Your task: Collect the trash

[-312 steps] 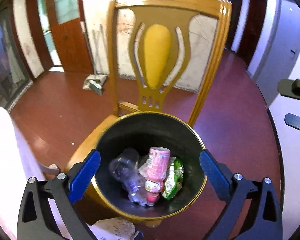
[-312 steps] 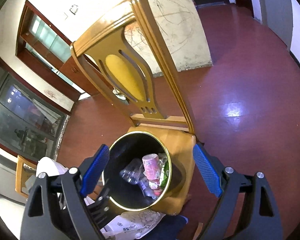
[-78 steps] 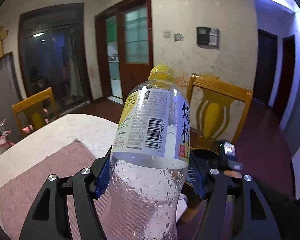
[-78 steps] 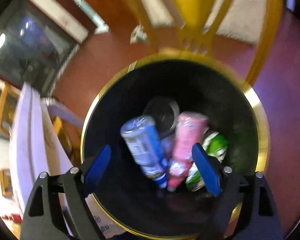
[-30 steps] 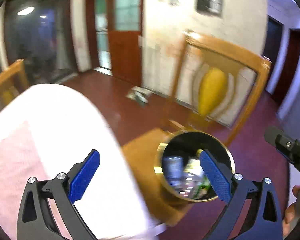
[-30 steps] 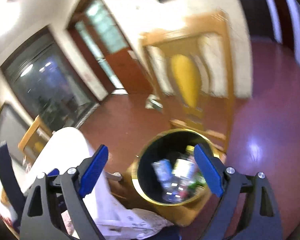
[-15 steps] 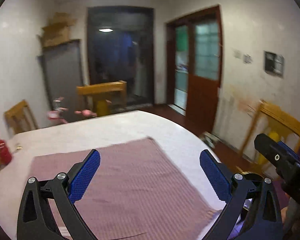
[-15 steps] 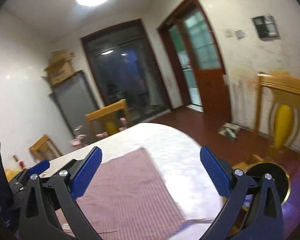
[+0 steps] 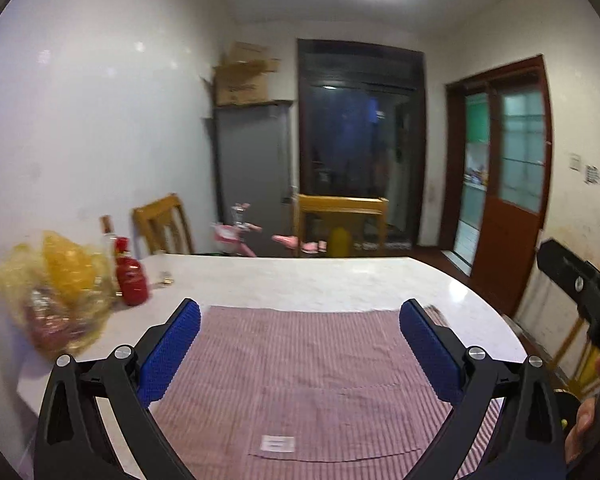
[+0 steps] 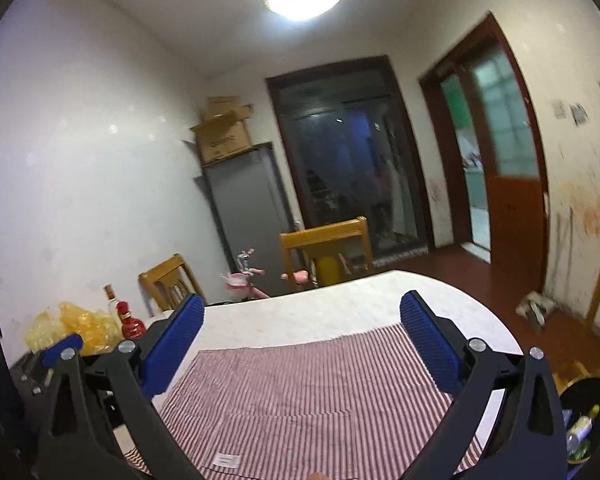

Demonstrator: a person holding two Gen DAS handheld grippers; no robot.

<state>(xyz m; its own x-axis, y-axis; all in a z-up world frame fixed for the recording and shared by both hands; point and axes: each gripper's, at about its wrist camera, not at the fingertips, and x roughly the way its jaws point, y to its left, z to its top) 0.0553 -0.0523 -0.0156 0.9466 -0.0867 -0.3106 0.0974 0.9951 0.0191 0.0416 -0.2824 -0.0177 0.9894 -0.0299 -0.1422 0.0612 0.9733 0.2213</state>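
Note:
My left gripper is open and empty above a red-and-white striped cloth on the white table. My right gripper is open and empty over the same cloth. The black bin with a gold rim sits at the lower right of the right wrist view and holds bottles, one with a yellow cap. No loose trash shows on the cloth. The right gripper's body shows at the right edge of the left wrist view.
A yellow plastic bag, a red bottle and a clear bottle stand at the table's far left. Wooden chairs stand behind the table, with a pink child's bike. A doorway is on the right.
Both grippers have swung up and away from the bin to face the table. The bottle the left gripper held 2.6 s ago is gone from its jaws.

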